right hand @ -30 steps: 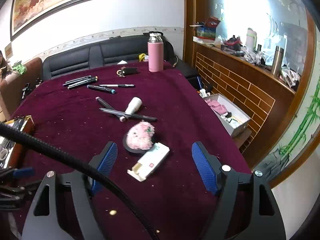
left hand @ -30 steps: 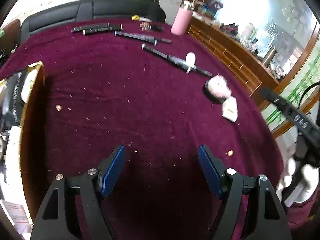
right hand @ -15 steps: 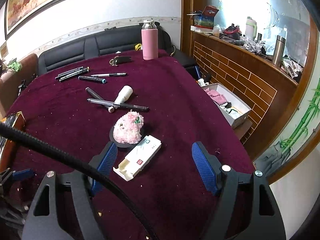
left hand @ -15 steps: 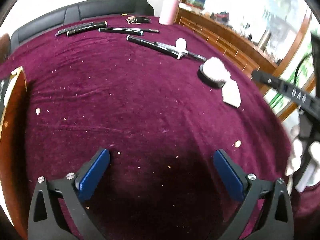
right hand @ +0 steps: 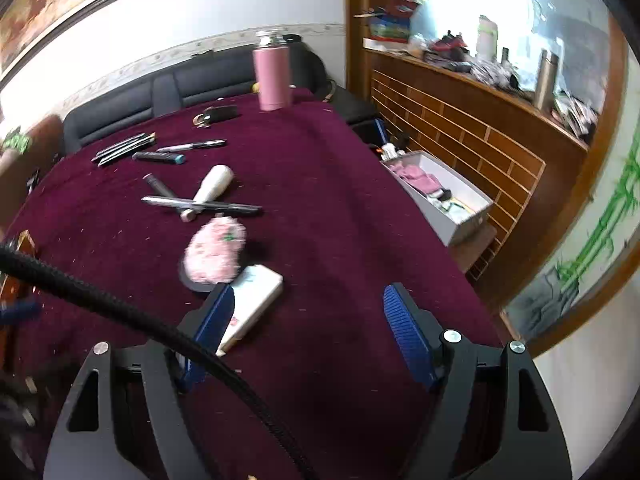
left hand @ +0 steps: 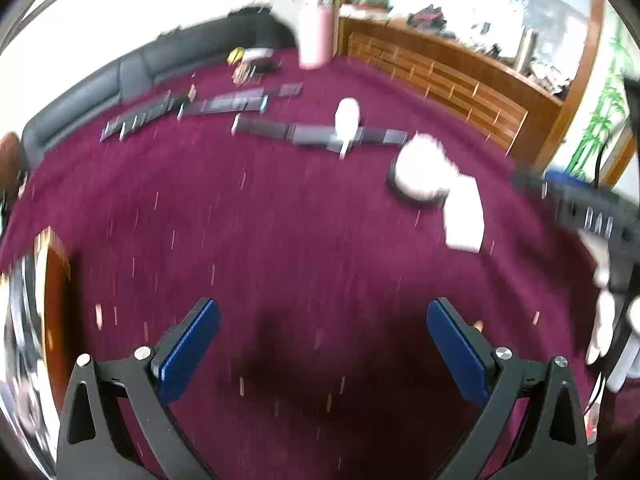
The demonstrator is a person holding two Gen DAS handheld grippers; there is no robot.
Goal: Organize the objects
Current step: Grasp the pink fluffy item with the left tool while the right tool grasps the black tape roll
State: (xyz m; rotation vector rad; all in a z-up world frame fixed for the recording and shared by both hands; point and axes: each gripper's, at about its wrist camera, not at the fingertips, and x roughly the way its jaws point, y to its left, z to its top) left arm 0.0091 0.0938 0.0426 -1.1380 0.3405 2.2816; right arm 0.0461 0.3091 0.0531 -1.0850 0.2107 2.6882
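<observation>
Both tools, left (left hand: 322, 336) and right (right hand: 308, 316), hover spread and empty over the desk (right hand: 340, 208). One white box (right hand: 252, 304) lies touching one pink plush (right hand: 214, 250); one pink flask (right hand: 273, 76) stands far back.

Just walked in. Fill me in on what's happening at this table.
A person is tidying a table covered in maroon cloth, with a handheld gripper in each hand. Both the left gripper and the right gripper are open and hold nothing. The right one hovers close to a white box that lies against a pink plush toy on a black disc. Pens, a white bottle and a pink thermos sit farther back, untouched.
</observation>
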